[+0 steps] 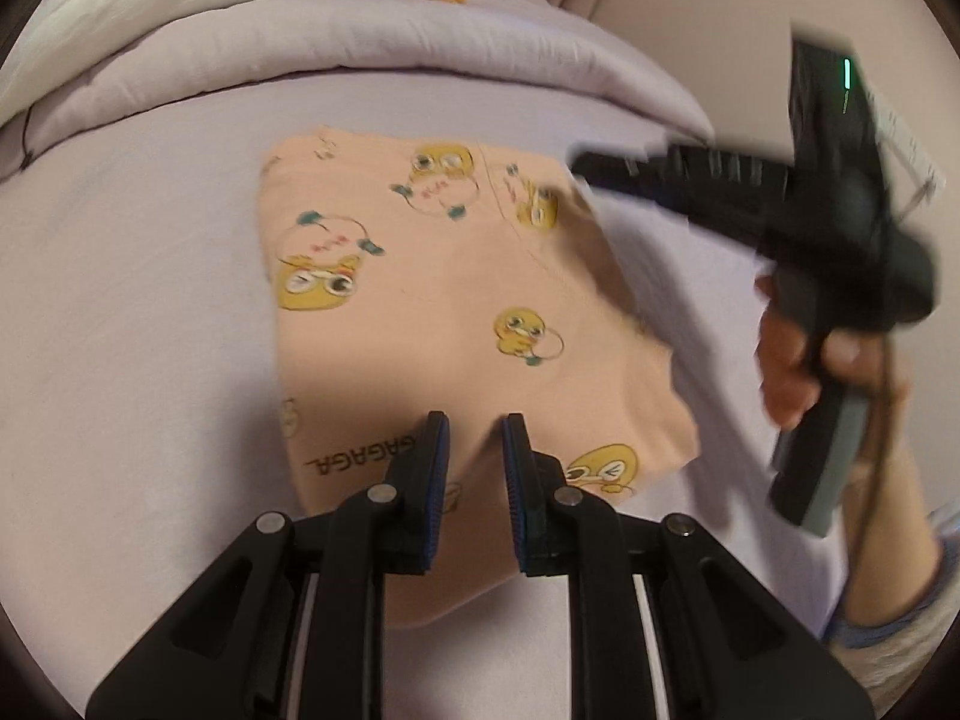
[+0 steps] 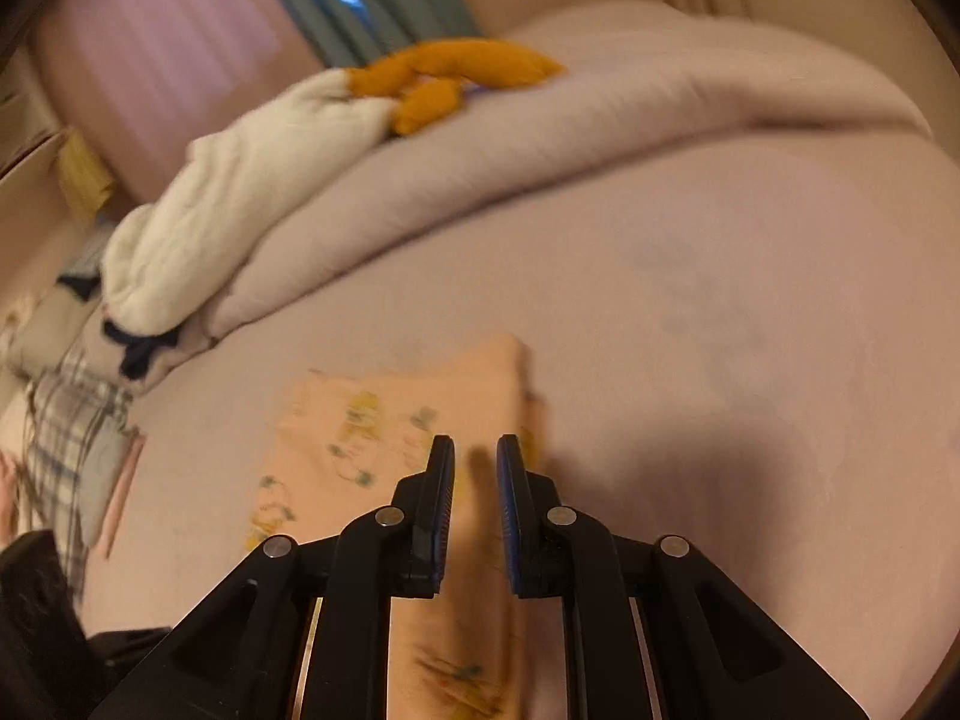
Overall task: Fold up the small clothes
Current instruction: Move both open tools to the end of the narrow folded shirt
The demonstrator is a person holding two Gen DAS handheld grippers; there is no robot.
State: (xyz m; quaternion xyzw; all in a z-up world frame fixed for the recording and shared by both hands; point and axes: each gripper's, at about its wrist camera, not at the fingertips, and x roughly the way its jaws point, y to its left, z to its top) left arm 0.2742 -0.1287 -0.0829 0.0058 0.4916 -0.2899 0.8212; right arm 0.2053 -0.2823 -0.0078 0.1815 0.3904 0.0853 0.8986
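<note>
A small peach garment (image 1: 456, 312) printed with yellow cartoon ducks lies folded flat on the lilac bed sheet (image 1: 132, 324). My left gripper (image 1: 475, 420) is open and empty, just above the garment's near edge. My right gripper (image 1: 579, 165) shows blurred at the garment's far right corner, held in a hand; whether it grips cloth there is unclear. In the right wrist view the right gripper (image 2: 475, 441) has its jaws a little apart above the garment (image 2: 372, 438), with nothing visibly between them.
A rolled lilac duvet (image 1: 336, 54) runs across the back of the bed, with a white blanket (image 2: 240, 204) and an orange plush toy (image 2: 456, 75) on it. Checked cloth (image 2: 66, 432) lies at the left edge. A wall stands behind.
</note>
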